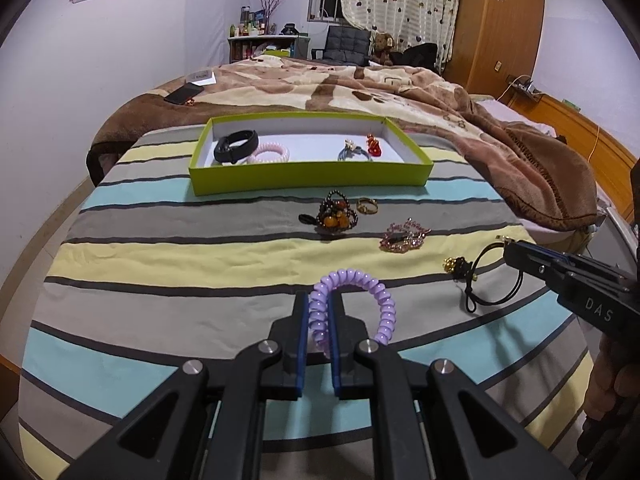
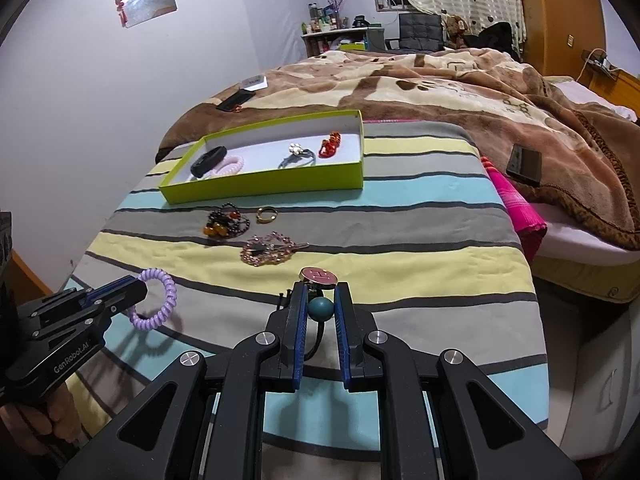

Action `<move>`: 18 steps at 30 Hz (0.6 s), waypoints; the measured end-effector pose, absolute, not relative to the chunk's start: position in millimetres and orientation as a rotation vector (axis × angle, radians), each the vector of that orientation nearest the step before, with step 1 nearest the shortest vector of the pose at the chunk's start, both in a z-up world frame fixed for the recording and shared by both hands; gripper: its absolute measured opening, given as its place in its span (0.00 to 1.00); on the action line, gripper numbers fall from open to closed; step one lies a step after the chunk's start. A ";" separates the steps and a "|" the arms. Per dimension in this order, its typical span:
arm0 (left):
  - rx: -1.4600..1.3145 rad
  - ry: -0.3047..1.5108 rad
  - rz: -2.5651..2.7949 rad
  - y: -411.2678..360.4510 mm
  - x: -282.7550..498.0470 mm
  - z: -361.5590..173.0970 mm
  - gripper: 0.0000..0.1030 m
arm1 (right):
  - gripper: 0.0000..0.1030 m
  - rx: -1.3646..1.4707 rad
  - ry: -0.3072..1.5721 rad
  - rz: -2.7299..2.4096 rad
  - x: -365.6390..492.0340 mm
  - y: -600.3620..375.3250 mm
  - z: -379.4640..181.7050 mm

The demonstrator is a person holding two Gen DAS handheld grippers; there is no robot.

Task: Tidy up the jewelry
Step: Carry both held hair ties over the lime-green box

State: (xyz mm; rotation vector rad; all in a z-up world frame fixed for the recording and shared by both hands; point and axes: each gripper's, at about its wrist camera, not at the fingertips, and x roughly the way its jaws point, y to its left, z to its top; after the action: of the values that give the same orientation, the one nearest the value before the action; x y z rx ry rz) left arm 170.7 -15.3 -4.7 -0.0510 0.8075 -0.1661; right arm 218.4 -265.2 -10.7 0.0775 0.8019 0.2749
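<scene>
My left gripper (image 1: 319,300) is shut on a purple spiral hair tie (image 1: 360,280) and holds it above the striped cloth; it also shows in the right wrist view (image 2: 158,300). My right gripper (image 2: 320,290) is shut on a black elastic hair tie with a teal ball (image 2: 320,309) and a pink round charm (image 2: 319,275); its black loop (image 1: 486,276) hangs from the gripper (image 1: 508,246) in the left wrist view. The green tray (image 1: 308,176) holds a black band (image 1: 234,146), a pink spiral tie (image 1: 269,153), a flower tie (image 1: 352,151) and a red clip (image 1: 373,145).
On the striped cloth (image 1: 200,216) lie a dark beaded bracelet with amber beads (image 1: 334,214), a gold ring (image 1: 367,205), a pink beaded bracelet (image 1: 402,236) and a gold-and-black ornament (image 1: 456,266). A brown blanket (image 1: 480,120) lies behind, with a phone (image 1: 183,94) on it.
</scene>
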 end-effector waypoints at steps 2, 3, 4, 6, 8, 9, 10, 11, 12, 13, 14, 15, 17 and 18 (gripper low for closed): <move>-0.057 0.802 -0.169 -13.6 170.5 -1.3 0.09 | 0.13 0.078 0.796 0.279 217.4 -264.4 -7.7; -0.058 0.799 -0.170 -13.1 170.4 0.6 0.09 | 0.13 0.077 0.792 0.282 217.2 -263.5 -5.6; -0.059 0.796 -0.170 -12.6 170.4 2.1 0.09 | 0.13 0.076 0.789 0.284 216.9 -262.8 -4.4; -0.055 0.788 -0.171 -12.0 170.9 6.2 0.09 | 0.13 0.072 0.778 0.289 216.7 -261.0 -0.3; -0.049 0.778 -0.171 -10.1 173.2 11.8 0.09 | 0.13 0.069 0.769 0.297 217.9 -258.5 4.2; -0.045 0.772 -0.171 -9.4 174.4 14.6 0.09 | 0.13 0.068 0.763 0.302 219.0 -257.3 6.7; -0.042 0.767 -0.170 -8.3 174.9 17.0 0.09 | 0.13 0.068 0.760 0.306 219.8 -256.9 8.5; -0.037 0.760 -0.171 -7.6 176.6 20.3 0.09 | 0.13 0.068 0.755 0.311 221.7 -255.9 11.0; -0.032 0.753 -0.171 -7.1 178.5 23.7 0.09 | 0.13 0.067 0.750 0.317 224.0 -254.9 13.5; -0.025 0.743 -0.170 -6.9 180.9 27.6 0.09 | 0.13 0.067 0.747 0.321 225.5 -254.7 14.9; -0.019 0.736 -0.169 -6.3 183.0 30.7 0.09 | 0.13 0.068 0.742 0.327 228.7 -253.8 17.1; -0.014 0.727 -0.168 -5.9 184.8 34.0 0.09 | 0.13 0.069 0.739 0.333 232.4 -252.9 19.1; -0.006 0.712 -0.169 -5.9 191.0 40.0 0.09 | 0.13 0.069 0.736 0.341 239.4 -250.9 22.0; -0.003 0.706 -0.168 -6.0 194.1 42.5 0.09 | 0.13 0.070 0.734 0.345 242.8 -249.9 23.6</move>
State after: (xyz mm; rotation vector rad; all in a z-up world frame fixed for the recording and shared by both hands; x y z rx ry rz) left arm 194.1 -6.0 42.5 -0.0035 0.7058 -0.1682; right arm 242.8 -249.9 23.6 0.0702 0.7337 0.3454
